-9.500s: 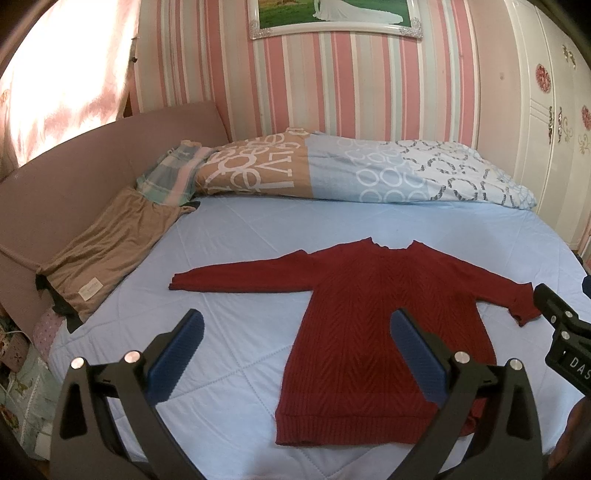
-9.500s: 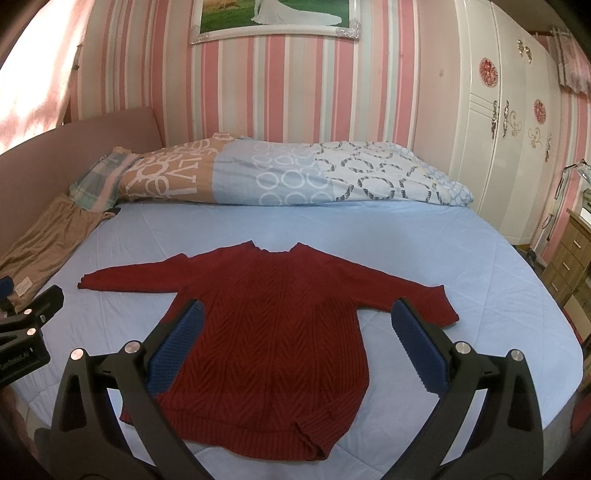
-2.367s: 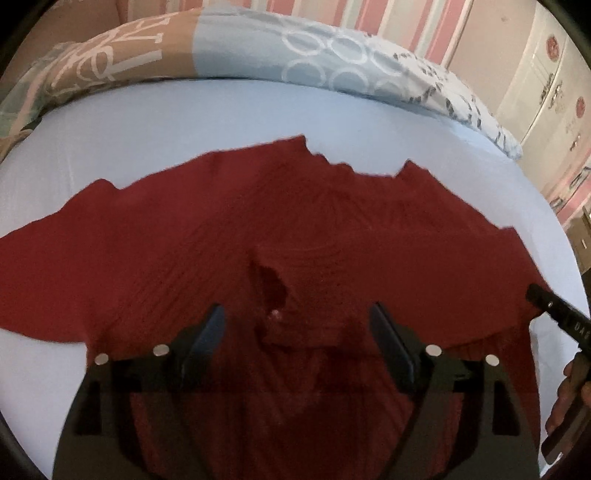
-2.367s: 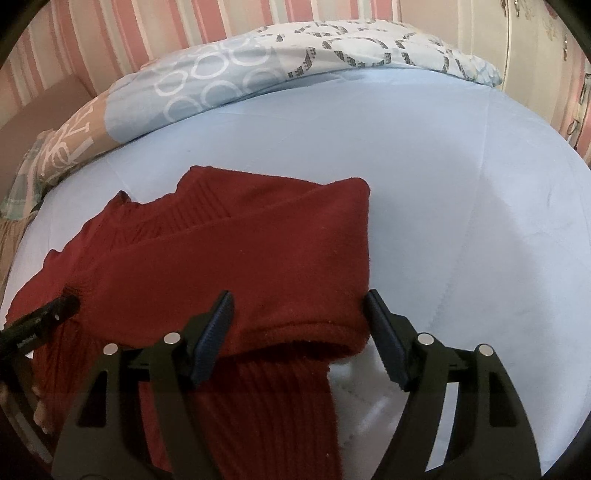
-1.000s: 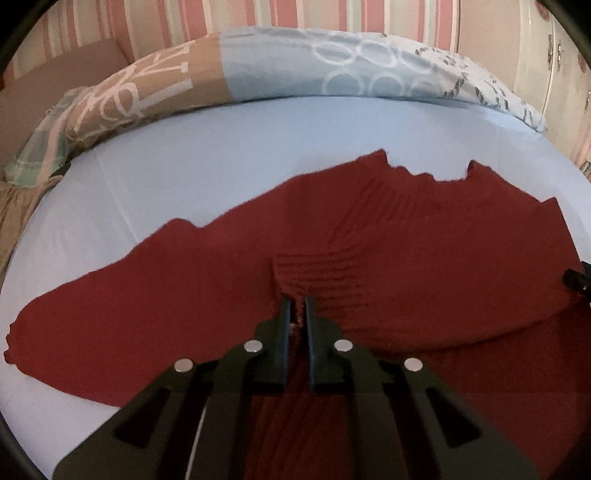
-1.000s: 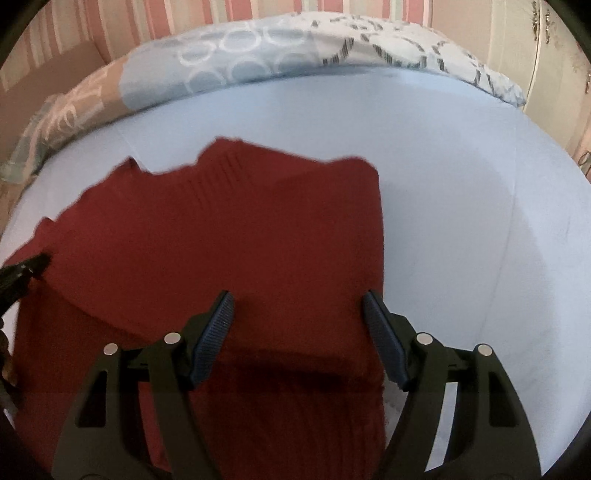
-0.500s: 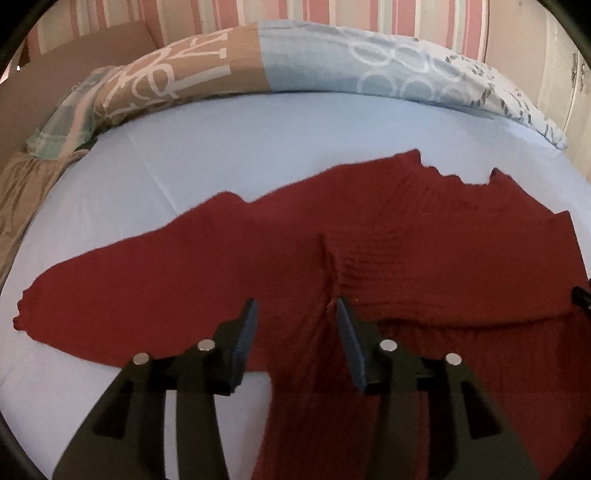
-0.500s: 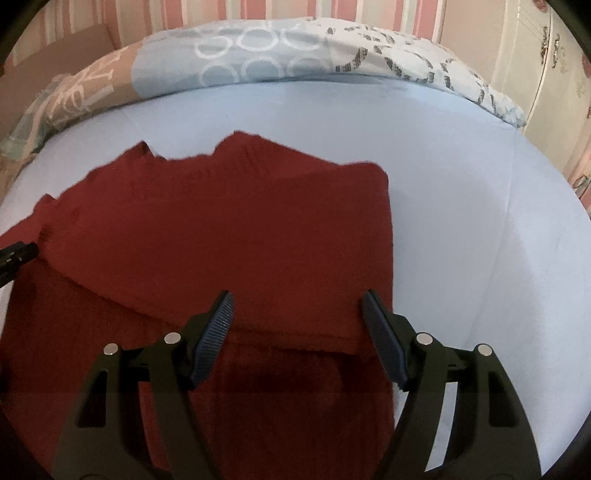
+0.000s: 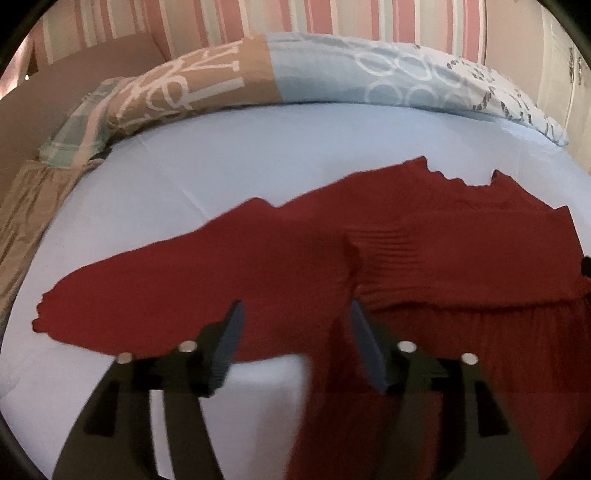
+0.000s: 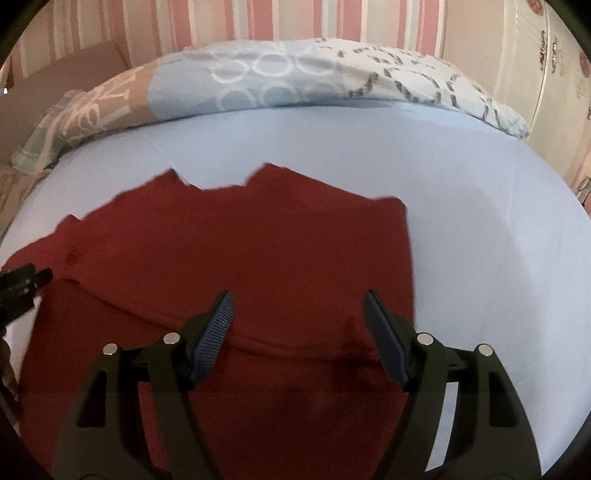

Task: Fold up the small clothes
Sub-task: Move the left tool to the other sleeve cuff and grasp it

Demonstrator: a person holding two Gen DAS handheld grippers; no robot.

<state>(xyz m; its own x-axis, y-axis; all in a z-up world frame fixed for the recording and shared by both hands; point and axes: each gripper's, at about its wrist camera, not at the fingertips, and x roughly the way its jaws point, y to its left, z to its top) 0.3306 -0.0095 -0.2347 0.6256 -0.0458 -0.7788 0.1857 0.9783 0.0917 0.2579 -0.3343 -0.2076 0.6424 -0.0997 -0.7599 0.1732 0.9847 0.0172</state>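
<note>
**Both jaws spread above red sweater, one sleeve folded across**

Jaws of the left gripper [image 9: 295, 325] have just been opening and now stand apart with nothing pinched; only sweater cloth and bed sheet show in the gap. Jaws of the right gripper [image 10: 298, 314] are spread wide and empty too, hovering clear of the fabric.

Red sweater [image 9: 424, 236] lies flat on the light blue bed [image 9: 240, 155]. Ahead of the left jaws and a little to their right sits the ribbed cuff [image 9: 388, 251] of one sleeve, folded across the chest. The other sleeve [image 9: 147, 295] extends flat, out past the left-hand jaw. The body of the sweater runs down under the right-hand jaw.

From the right wrist, the folded sleeve forms a band whose lower edge passes between the jaws; the sweater's straight folded side lies just beyond the right-hand jaw.

Far ahead of both: patterned duvet [image 10: 295, 74] bunched at the striped wall [image 9: 258, 18]. Tan cloth [image 9: 26, 206] lies far left.
</note>
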